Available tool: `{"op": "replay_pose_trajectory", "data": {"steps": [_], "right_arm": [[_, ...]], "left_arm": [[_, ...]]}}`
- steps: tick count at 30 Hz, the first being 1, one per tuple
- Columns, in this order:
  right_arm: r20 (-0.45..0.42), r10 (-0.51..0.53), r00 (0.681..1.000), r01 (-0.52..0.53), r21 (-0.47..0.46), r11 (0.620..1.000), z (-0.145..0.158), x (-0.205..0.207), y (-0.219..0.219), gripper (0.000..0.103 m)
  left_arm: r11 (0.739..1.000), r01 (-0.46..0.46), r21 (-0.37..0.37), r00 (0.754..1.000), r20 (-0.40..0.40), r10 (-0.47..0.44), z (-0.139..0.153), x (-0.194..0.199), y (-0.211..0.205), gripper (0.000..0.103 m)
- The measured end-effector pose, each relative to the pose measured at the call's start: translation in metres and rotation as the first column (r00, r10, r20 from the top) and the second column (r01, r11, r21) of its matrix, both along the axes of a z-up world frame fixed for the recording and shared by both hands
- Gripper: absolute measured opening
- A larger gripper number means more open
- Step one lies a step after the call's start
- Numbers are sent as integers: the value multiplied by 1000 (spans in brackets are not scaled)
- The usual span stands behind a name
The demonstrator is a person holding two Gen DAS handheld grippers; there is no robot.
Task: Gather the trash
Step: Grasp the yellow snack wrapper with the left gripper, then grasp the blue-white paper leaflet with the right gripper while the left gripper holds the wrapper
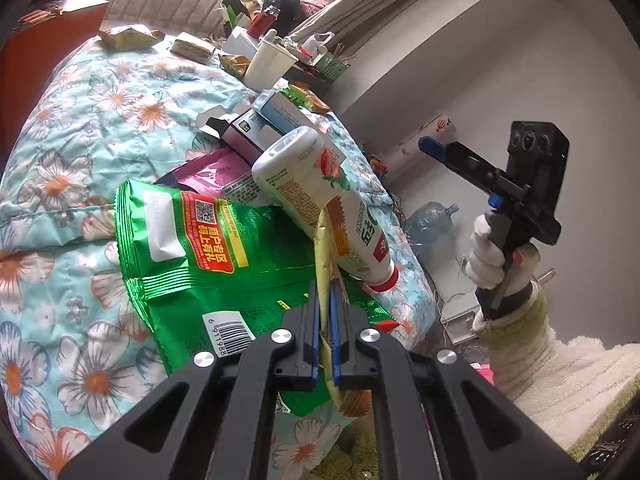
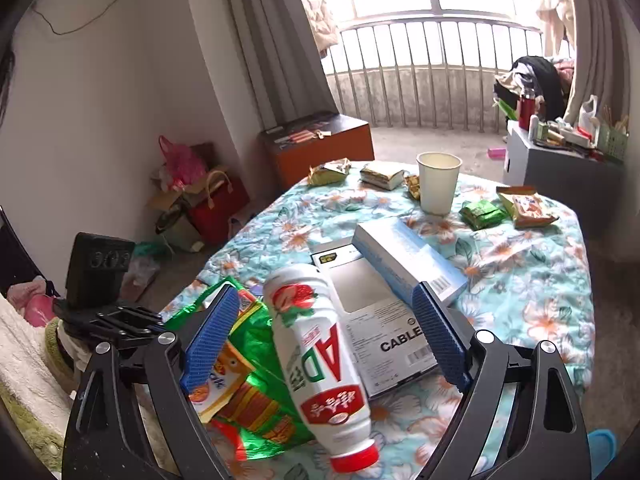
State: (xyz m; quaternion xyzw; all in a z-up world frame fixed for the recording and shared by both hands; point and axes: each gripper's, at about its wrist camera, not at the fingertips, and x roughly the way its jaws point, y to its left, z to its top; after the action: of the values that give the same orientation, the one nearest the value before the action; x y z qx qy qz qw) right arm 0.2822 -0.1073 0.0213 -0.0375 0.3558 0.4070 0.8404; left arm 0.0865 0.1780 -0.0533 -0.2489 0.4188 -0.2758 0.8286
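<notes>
Green snack bag (image 1: 208,264) edge is pinched in the left gripper (image 1: 325,308); the right gripper (image 2: 320,336) is spread around the white bottle (image 2: 316,344).

green snack bag (image 1: 192,256), floral tablecloth (image 1: 80,128)

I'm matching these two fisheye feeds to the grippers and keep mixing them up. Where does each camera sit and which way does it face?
Left wrist: on the left gripper, low at the table's near edge, facing across the green snack bag toward the wall; its jaws pinch a yellow wrapper; the right gripper and gloved right hand show.
Right wrist: on the right gripper, open above the white bottle, facing the balcony window; the left gripper's body shows at left.
Shared: bottle, green bag, paper cup, floral tablecloth.
</notes>
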Motion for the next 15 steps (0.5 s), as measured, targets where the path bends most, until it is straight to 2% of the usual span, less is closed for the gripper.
{"op": "replay_pose_trajectory", "data": {"steps": [1,3,6,8,10,13,15], "right_arm": [[5,-4,1000,5,-45,999,-4,20,9,88],[-25,61,998,-63,-125,990,-17,57,31,91],[-114,125,986,-147,-217,965,-47,104,50,91],[-214,159,964,-205,-217,954,-67,122,55,91],[-332,165,929,-230,-168,959,-85,143,58,91],[-450,115,885,-179,-101,979,-104,165,55,91],[-504,123,855,-182,-70,981,-109,167,54,91]], "left_arm": [[1000,-5,-10,1000,6,5,0,-1,2,4],[1000,-13,-21,1000,19,14,-1,-2,8,4],[999,-27,-34,999,23,28,-3,-2,14,4],[998,-37,-44,999,23,38,-4,1,17,4],[997,-40,-62,999,24,41,-4,3,19,4],[997,-35,-70,999,27,37,-6,5,19,4],[997,-30,-74,999,29,32,-7,7,18,4]]}}
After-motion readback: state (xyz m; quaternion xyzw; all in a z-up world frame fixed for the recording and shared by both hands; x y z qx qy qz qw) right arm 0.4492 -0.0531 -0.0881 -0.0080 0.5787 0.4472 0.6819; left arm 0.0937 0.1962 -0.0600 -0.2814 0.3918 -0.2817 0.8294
